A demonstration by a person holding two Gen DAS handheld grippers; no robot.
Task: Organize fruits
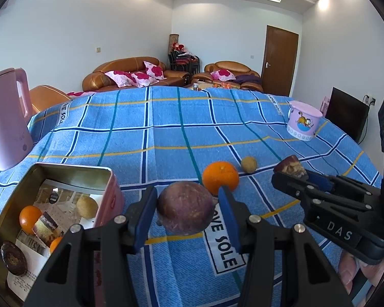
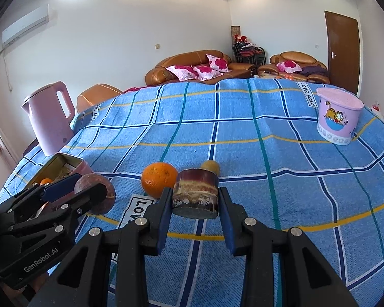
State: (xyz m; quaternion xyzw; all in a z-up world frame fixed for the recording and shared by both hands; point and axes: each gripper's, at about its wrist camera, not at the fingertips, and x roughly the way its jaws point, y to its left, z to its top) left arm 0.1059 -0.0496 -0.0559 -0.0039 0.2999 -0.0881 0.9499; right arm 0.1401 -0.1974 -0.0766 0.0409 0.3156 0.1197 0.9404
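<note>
A table is covered by a blue checked cloth, and everything else is placed here relative to the open metal tin at its near left corner. A pink kettle is stood just behind the tin, to its left. A pink cartoon-printed bucket is set well apart from the tin, at the far right of the cloth.

Just to the right of the tin, a round purple fruit is clamped between the blue pads of the left gripper, whose jaws are partly closed on it. Further right of the tin, a layered brown-and-cream cylindrical piece is pinched in the right gripper, whose jaws are narrowed onto its sides.

An orange is seen lying on the cloth beyond the purple fruit, right of the tin. A small yellowish fruit is seen near the orange, further from the tin.

Inside the tin, oranges, a yellowish fruit, a layered piece and a dark round piece are laid on printed paper.
</note>
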